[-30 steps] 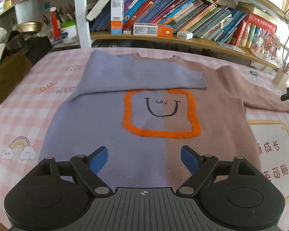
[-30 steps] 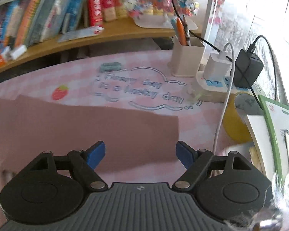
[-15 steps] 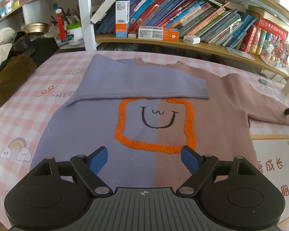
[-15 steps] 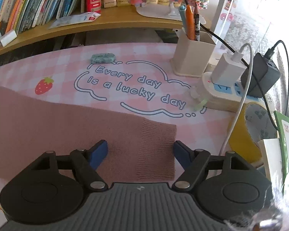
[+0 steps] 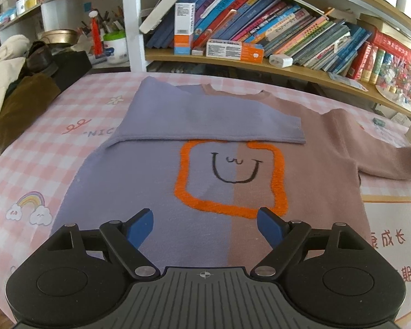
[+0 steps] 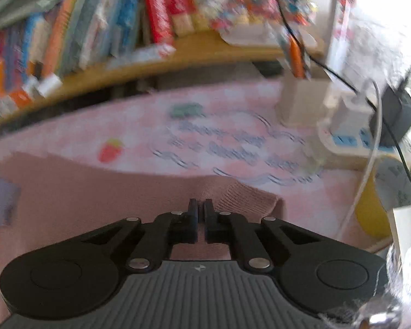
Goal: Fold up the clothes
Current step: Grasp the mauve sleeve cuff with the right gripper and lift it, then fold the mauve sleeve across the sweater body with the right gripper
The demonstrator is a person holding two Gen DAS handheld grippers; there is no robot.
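Since the earlier frame the right gripper has closed from wide open to nearly touching fingers, pinching the brown sleeve just behind its ribbed cuff; the cuff now stands bunched and lifted to the right of the fingertips, and the right wrist view is motion-blurred. The left gripper is unchanged in state: fingers spread wide, holding nothing, positioned above the lower hem area of the sweater. The sweater lies flat, front side up, on the pink checked tablecloth. Its left half is lavender and its right half is brown, with an orange square outline and a drawn smile at the centre. The lavender sleeve is folded across the chest, its cuff end lying above the top edge of the orange outline. The brown sleeve extends outward to the right of the body. Beyond the cuff, the tablecloth carries blurred printed lettering. A pen holder and a power strip stand at the far right edge. A bookshelf runs behind the table.
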